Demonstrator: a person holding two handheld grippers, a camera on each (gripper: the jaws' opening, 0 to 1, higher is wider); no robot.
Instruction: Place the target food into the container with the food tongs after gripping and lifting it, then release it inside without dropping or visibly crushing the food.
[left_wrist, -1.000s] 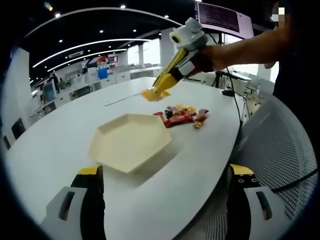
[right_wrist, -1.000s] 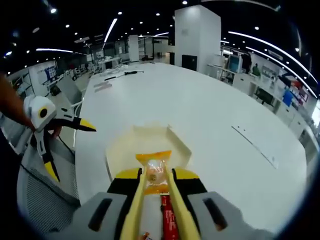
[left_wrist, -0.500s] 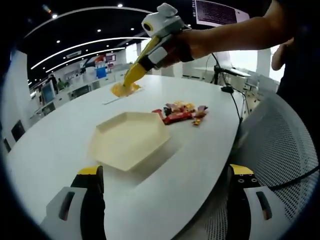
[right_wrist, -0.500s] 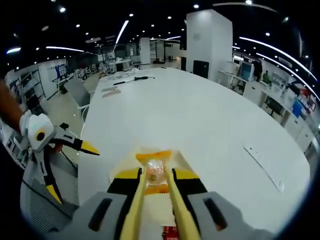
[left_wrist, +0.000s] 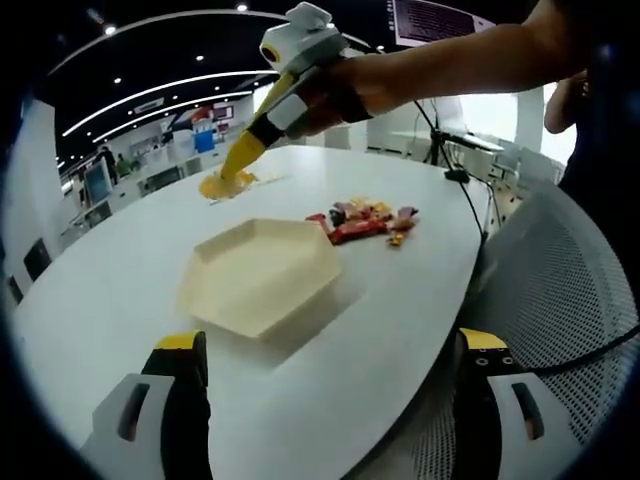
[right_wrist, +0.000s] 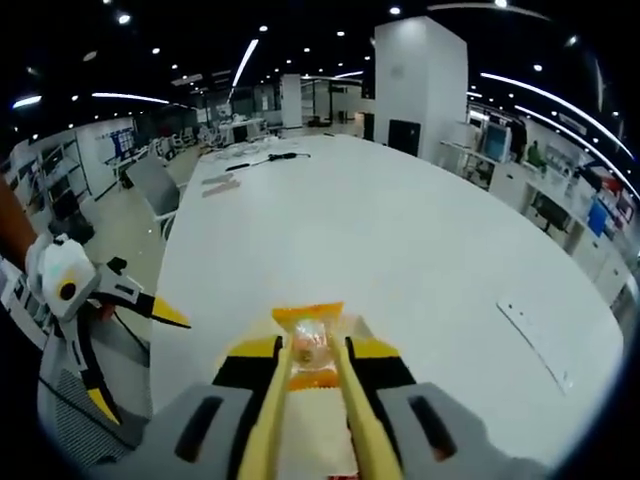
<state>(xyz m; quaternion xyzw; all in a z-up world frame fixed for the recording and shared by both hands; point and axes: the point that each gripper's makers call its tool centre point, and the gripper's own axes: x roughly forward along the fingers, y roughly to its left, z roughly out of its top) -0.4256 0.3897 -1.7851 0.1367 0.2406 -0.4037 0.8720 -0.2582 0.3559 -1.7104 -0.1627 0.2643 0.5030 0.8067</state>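
Observation:
A cream hexagonal tray (left_wrist: 262, 278) lies on the white table. Right of it is a small pile of wrapped snacks (left_wrist: 365, 220). My right gripper (left_wrist: 237, 163), held by a hand coming in from the upper right, is shut on a yellow snack packet (left_wrist: 222, 185), which hangs in the air past the tray's far left rim. In the right gripper view the packet (right_wrist: 311, 320) sits pinched between the right gripper's (right_wrist: 312, 350) yellow jaws. My left gripper (left_wrist: 333, 340) stays low at the table's near edge, jaws wide apart with nothing between them. It also appears, open, as the left gripper (right_wrist: 135, 362).
The round white table (left_wrist: 120, 260) stretches far beyond the tray. A mesh chair (left_wrist: 560, 290) stands at its right edge. A thin flat strip (right_wrist: 535, 345) lies on the table farther off. Desks and chairs stand in the background.
The right gripper has carried the yellow packet leftward, from above the snack pile to beyond the tray's far left side. The left gripper has stayed put and open.

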